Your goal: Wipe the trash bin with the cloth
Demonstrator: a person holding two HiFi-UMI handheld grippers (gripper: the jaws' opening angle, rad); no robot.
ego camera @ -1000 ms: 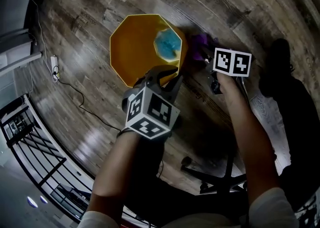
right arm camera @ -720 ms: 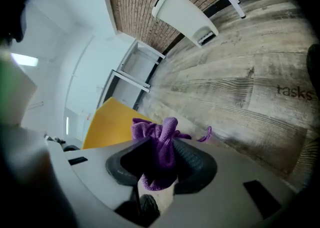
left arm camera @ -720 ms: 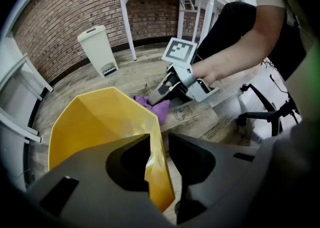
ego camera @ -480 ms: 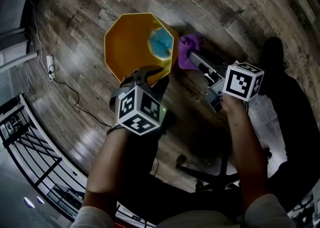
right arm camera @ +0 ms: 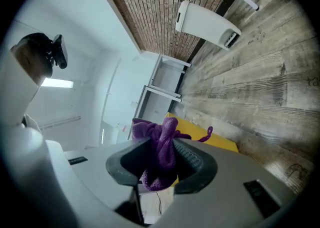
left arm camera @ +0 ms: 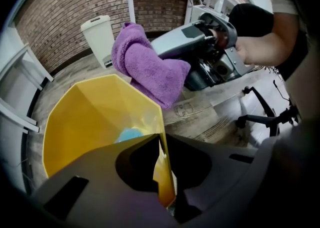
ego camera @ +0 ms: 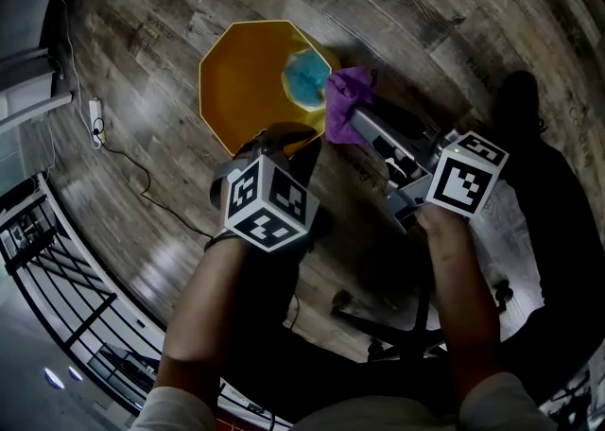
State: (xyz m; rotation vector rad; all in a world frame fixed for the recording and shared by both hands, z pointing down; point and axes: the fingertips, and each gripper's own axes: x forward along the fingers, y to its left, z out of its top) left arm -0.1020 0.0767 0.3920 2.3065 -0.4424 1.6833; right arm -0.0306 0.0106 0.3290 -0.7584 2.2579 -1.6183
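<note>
**Cloth [ego camera: 347,103] at the trash bin [ego camera: 241,89] rim, ready to wipe**

The left gripper [ego camera: 284,141] has just been closing its jaws on the trash bin's near wall and steadies it. The right gripper [ego camera: 357,117] squeezes the purple cloth just above the rim. Best to press it flat and stroke slowly.

Yellow trash bin [ego camera: 241,79], purple cloth [ego camera: 347,104]

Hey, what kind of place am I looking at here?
Probably an indoor office or studio room. It has a wood-plank floor, a brick wall and the wheeled base of an office chair.
</note>
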